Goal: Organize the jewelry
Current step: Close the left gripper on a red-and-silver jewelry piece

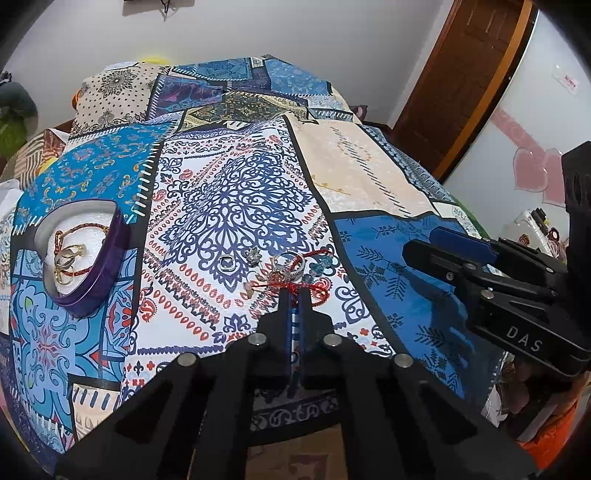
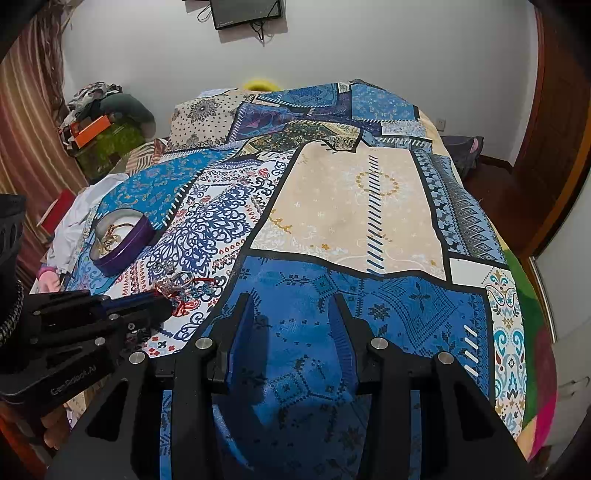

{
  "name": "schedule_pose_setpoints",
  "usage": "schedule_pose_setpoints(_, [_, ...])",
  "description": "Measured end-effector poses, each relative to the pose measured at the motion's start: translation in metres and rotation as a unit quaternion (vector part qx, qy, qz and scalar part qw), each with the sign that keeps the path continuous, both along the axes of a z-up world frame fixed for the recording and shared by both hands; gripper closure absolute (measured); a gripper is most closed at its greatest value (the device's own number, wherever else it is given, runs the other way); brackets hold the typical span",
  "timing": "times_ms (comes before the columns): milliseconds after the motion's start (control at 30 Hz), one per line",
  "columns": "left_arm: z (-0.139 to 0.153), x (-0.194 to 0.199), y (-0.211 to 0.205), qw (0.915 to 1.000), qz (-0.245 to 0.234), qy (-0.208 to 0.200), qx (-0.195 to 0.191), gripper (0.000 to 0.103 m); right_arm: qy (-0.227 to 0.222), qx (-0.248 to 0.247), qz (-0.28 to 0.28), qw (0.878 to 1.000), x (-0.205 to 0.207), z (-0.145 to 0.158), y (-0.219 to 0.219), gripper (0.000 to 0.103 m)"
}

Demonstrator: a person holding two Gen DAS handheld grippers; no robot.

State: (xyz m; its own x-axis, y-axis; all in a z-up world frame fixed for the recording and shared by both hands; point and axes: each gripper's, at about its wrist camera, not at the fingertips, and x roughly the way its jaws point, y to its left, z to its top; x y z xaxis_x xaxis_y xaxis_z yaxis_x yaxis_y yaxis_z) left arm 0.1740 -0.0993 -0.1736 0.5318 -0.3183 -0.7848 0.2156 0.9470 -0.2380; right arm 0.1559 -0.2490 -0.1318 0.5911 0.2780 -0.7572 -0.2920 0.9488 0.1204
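A heart-shaped purple tin (image 1: pixel 107 266) lies on the patterned bedspread at the left, holding gold rings and a red cord bracelet (image 1: pixel 68 254). It also shows in the right wrist view (image 2: pixel 127 247). A small heap of loose jewelry (image 1: pixel 286 267) lies mid-bed: silver rings, blue stones and a red cord bracelet (image 1: pixel 314 290). A square ring (image 1: pixel 227 263) and a sparkly piece (image 1: pixel 253 255) lie just left of it. My left gripper (image 1: pixel 294 295) is shut on the red cord bracelet at the heap's near edge. My right gripper (image 2: pixel 291 306) is open and empty over the blue patch.
The patchwork bedspread (image 2: pixel 351 206) covers the whole bed. A wooden door (image 1: pixel 461 74) stands at the right. Clothes and an orange box (image 2: pixel 90 129) are piled at the far left beside the bed. A screen (image 2: pixel 245 13) hangs on the back wall.
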Motion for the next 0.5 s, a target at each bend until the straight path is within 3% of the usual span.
schedule_pose_setpoints(133, [0.009,-0.006,0.003,0.9999,0.001,-0.012,-0.002,0.103,-0.004,-0.003,0.001,1.000,-0.001,0.003,0.002,0.065])
schedule_pose_setpoints(500, [0.062,-0.023,0.032,0.9951,0.027,-0.095,-0.006,0.103,-0.011,-0.011,0.019,1.000,-0.004,0.009,0.020,0.065])
